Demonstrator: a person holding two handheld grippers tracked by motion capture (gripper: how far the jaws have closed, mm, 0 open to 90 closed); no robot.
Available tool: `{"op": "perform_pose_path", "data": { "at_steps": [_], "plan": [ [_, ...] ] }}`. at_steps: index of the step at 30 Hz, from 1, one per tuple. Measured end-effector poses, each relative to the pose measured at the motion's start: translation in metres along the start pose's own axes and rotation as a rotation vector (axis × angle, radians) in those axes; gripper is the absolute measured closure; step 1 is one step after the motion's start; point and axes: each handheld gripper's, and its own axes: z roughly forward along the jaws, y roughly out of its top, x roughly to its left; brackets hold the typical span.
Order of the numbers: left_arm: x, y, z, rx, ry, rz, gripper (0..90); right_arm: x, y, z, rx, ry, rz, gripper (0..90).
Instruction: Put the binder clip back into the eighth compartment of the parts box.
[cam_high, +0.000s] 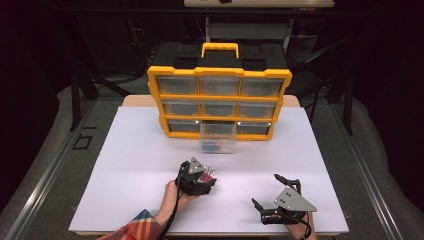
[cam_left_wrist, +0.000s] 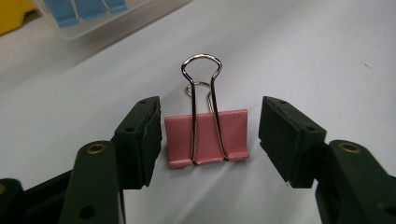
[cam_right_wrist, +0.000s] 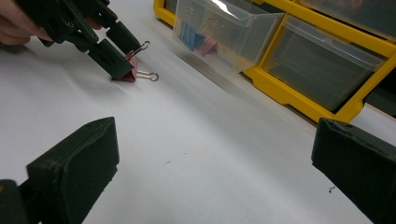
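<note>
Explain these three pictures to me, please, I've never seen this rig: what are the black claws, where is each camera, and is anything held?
A person holds a two-jaw gripper in each hand at a white table. One camera looks down from above; the others ride on each gripper, looking along its black jaws. The left gripper is open, its jaws on either side of a pink binder clip lying on the table, not yet squeezing it. The right gripper is open and holds nothing. Behind stands a yellow drawer organizer; one clear drawer is pulled out, with blue and pink clips inside.
</note>
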Motion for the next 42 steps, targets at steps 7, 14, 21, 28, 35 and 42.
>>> {"op": "perform_pose_path", "data": {
  "at_steps": [7,14,21,28,35,42],
  "plan": [
    [0.002,-0.002,0.002,-0.001,0.002,-0.014,46.3,0.000,0.000,0.000,0.003,0.003,-0.001,0.2],
    [0.003,-0.003,0.000,-0.002,-0.004,-0.016,49.5,0.001,0.000,0.000,0.005,0.005,0.003,0.2],
    [0.002,-0.003,-0.006,-0.030,-0.004,0.001,49.7,0.001,0.000,0.001,0.004,0.000,0.002,0.2],
    [0.009,0.000,-0.017,-0.058,0.005,0.002,49.7,0.001,0.000,-0.001,0.001,0.000,-0.005,0.2],
    [0.017,0.001,-0.021,-0.063,0.004,0.002,49.7,0.002,0.000,0.000,0.008,0.000,-0.007,0.2],
    [0.024,0.002,-0.025,-0.066,0.015,-0.004,49.7,0.002,0.000,0.000,0.007,0.003,-0.010,0.2]
  ]
}}
